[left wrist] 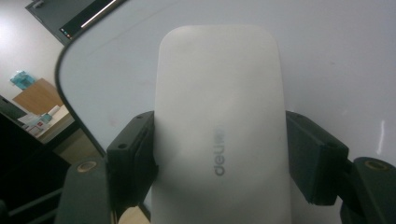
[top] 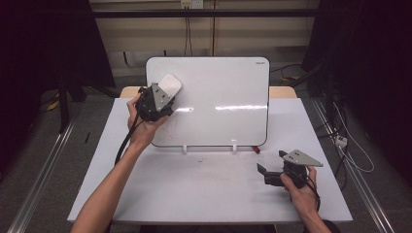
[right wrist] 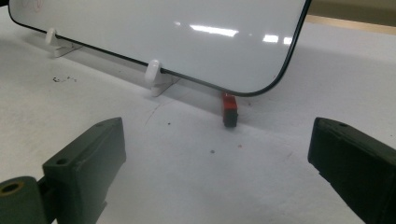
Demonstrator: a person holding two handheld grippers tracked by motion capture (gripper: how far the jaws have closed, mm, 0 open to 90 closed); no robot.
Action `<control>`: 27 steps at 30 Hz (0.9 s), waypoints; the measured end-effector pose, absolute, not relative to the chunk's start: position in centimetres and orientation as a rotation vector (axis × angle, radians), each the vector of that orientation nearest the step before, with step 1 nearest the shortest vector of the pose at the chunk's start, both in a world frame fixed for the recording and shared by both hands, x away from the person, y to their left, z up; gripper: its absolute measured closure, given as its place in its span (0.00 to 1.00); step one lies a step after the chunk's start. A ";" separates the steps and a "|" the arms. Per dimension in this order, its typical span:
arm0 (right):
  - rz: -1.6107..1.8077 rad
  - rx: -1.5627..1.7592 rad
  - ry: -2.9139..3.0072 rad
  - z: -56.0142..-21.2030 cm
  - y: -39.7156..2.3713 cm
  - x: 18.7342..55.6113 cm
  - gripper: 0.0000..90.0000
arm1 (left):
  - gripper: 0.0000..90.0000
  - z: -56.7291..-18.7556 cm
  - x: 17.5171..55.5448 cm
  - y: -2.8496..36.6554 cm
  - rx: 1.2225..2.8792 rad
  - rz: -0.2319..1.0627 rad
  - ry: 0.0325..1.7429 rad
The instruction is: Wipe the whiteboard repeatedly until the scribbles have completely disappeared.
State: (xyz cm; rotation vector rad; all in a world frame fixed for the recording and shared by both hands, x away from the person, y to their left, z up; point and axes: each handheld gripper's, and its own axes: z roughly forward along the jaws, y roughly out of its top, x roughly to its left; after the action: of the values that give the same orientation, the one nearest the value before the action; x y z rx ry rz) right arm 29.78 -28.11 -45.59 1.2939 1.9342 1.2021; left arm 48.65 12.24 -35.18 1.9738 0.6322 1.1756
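Clamped between my left claw's (left wrist: 219, 154) jaws, the eraser (left wrist: 219, 121) presses flat on the whiteboard (top: 218, 92) ahead to wipe it, while my right claw (right wrist: 219, 158) idles wide open facing a red marker (right wrist: 229, 109).

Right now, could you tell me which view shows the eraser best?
The left gripper view: the eraser looms close between the jaws, its printed logo legible. The high view shows it small against the whiteboard.
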 end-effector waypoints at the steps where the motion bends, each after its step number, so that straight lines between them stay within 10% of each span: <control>1: 1.201 1.295 1.934 -45.6 -28.1 29.8 0.05 | 0.35 -35.1 48.7 12.3 1.973 1.173 0.630; 27: 1.194 1.286 1.931 -45.5 -28.0 29.7 0.05 | 0.35 -41.0 43.2 9.1 2.068 1.160 0.469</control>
State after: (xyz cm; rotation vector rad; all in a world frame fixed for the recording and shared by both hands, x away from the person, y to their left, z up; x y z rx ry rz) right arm 29.74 -28.01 -45.55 1.2856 1.9307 1.1935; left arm 43.24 9.06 -40.97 2.0680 0.4693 1.1599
